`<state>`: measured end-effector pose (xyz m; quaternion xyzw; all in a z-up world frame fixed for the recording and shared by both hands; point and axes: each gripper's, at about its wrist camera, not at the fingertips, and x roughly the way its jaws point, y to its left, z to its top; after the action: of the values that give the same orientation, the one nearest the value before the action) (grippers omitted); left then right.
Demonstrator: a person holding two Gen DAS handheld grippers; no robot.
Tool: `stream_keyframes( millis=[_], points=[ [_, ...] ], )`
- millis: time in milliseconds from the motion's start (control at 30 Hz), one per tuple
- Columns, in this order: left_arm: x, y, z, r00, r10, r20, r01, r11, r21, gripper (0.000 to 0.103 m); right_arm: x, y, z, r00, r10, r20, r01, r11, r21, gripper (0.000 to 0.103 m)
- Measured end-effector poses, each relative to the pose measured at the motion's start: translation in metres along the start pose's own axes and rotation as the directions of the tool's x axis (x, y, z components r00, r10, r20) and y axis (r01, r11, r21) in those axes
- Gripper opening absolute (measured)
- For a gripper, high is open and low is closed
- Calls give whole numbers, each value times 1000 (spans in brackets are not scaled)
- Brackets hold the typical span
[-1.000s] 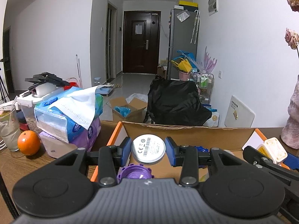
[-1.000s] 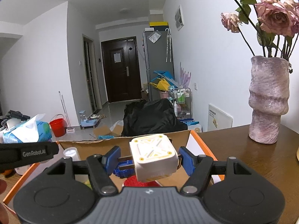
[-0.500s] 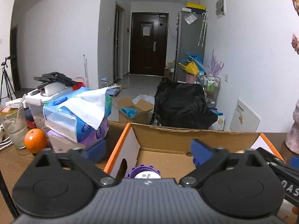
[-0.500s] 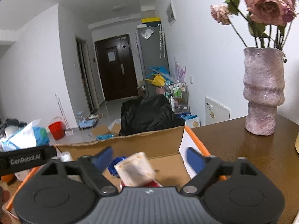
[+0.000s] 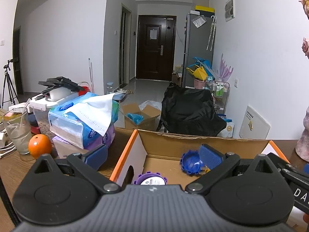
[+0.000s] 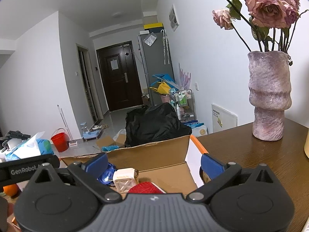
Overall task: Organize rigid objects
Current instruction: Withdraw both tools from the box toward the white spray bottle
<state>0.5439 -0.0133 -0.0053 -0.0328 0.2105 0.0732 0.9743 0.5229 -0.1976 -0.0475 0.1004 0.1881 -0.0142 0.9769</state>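
Cardboard box (image 5: 202, 145) ahead of both tongs; left tongs (image 5: 153, 154) spread wide, empty; right tongs (image 6: 153, 164) just opened wide, white cube (image 6: 125, 179) lying loose below.

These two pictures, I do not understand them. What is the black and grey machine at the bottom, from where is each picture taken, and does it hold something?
There is no robot: a person holds one hand-held gripper in each hand, and a camera on each looks forward along its two blue fingers. One picture shows the left gripper, the other the right gripper. Both have just opened wide and hold nothing. Below them an open cardboard box with orange edges stands on the brown wooden table. In it lie a purple ridged cap with a white label, a blue ridged cap, a white cube with a cross pattern and a red object.
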Motion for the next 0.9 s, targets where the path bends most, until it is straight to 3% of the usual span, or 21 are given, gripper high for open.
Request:
stream_keyframes(
  millis=[900],
  points=[
    [-48,12,-10,999,-3,34,4,1000,0,103,-55,-7,-3,998,41,47,-41,999,-7,103]
  ],
)
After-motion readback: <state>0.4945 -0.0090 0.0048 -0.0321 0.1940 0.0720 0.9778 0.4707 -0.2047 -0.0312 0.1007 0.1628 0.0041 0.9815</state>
